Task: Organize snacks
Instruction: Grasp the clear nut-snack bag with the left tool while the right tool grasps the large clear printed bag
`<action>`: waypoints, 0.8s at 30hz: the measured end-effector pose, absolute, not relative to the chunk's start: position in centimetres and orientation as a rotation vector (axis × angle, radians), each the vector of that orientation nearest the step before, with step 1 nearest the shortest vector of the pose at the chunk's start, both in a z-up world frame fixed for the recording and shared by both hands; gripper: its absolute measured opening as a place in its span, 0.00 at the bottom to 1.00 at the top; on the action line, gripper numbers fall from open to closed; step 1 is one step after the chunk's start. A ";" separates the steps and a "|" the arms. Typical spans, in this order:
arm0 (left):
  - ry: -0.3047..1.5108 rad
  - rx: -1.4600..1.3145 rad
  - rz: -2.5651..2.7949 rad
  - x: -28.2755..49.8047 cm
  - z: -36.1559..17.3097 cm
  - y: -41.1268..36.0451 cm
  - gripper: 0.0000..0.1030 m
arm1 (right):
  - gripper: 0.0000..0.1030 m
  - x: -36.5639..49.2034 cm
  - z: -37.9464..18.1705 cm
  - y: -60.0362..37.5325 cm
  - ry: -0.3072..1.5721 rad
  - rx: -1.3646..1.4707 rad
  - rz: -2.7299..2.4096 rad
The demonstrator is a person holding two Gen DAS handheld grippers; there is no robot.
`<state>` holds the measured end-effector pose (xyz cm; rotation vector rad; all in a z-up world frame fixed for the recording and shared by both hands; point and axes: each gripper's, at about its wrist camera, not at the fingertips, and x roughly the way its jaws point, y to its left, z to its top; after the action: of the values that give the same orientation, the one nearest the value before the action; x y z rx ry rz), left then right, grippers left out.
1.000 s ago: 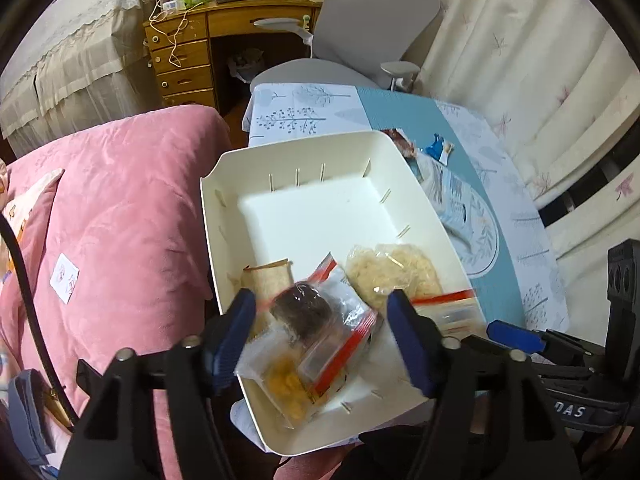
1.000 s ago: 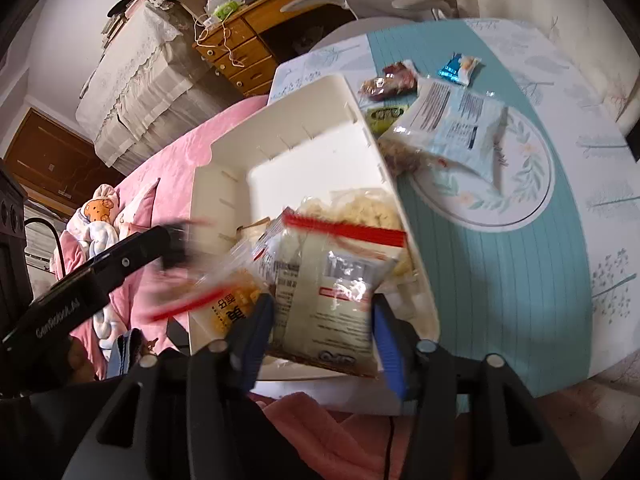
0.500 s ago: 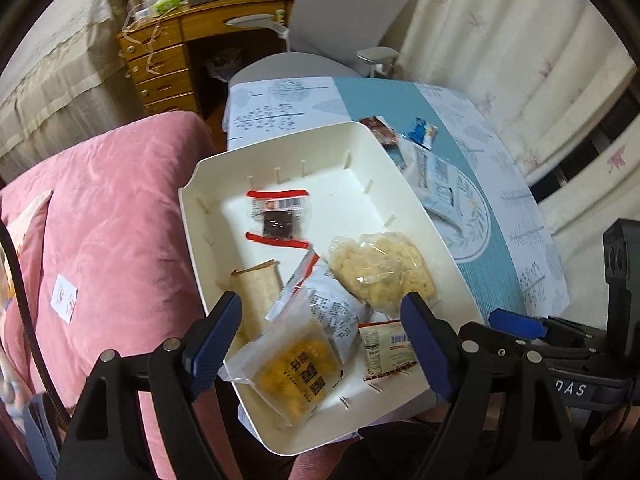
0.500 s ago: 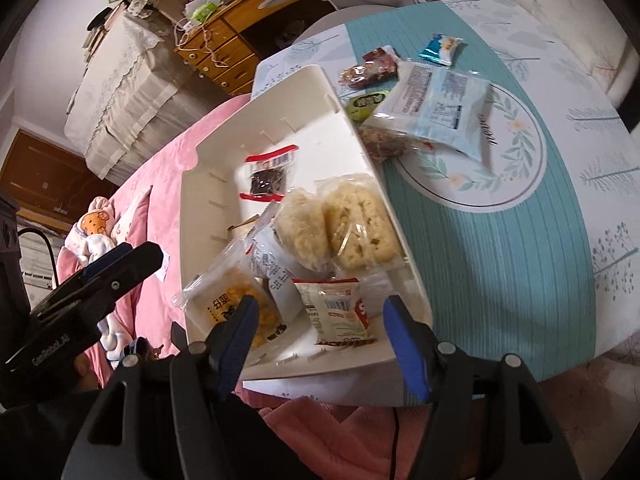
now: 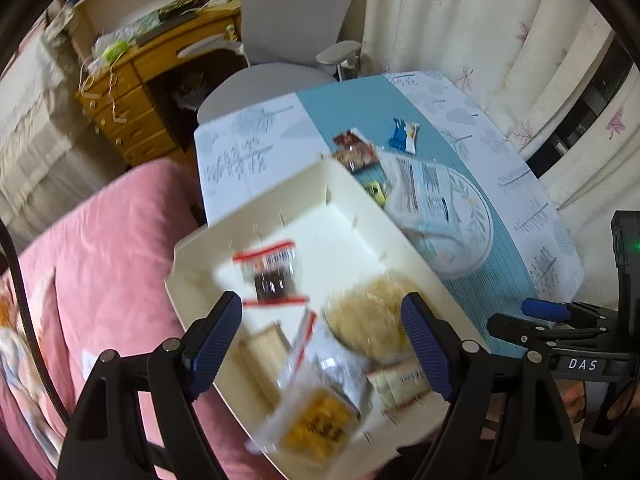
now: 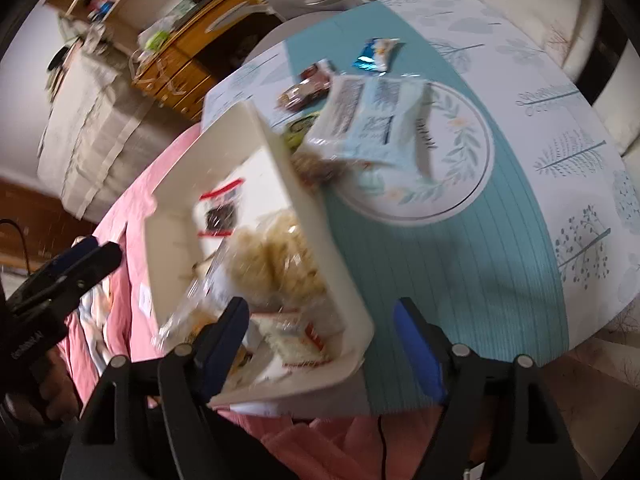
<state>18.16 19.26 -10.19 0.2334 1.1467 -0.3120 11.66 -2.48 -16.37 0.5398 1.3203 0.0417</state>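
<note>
Motion blur smears snack packets (image 5: 320, 416) in white bin (image 5: 192, 264)

Cream-white tray (image 5: 192, 276) holds a clear packet with red strips (image 5: 270, 276) and a dark centre, plus pale yellow puffs (image 5: 368, 320) and an orange-yellow pack (image 5: 316, 424). The worktop (image 6: 460, 248) shows a teal striped runner, white cloth with blue-grey trees and a leafy wreath ring. Pink bedding (image 5: 100, 248) sits beside; blue pads (image 5: 212, 340) line black jaws.

Readable lettering: one marking only

White letters "DAS" are showing on the black body of the right tongs (image 5: 544, 312) at the near right; print on the snack packets (image 5: 420, 188) and the other tongs is blurring beyond reading.
</note>
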 end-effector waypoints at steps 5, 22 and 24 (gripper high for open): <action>1.123 0.305 -0.330 22.9 -9.6 17.0 0.81 | 0.89 14.4 -17.4 -4.8 1.304 0.641 -0.019; 1.287 0.373 -0.413 36.9 -15.1 9.2 0.84 | 0.96 24.8 -22.1 -8.4 1.337 0.716 -0.093; 1.340 0.325 -0.387 38.5 -16.6 9.1 0.84 | 0.97 25.6 -22.7 -8.1 1.359 0.694 -0.104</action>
<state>38.47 9.13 -16.61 0.3251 1.3401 -0.3874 25.62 -8.09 -22.72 0.6935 1.3586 -0.1038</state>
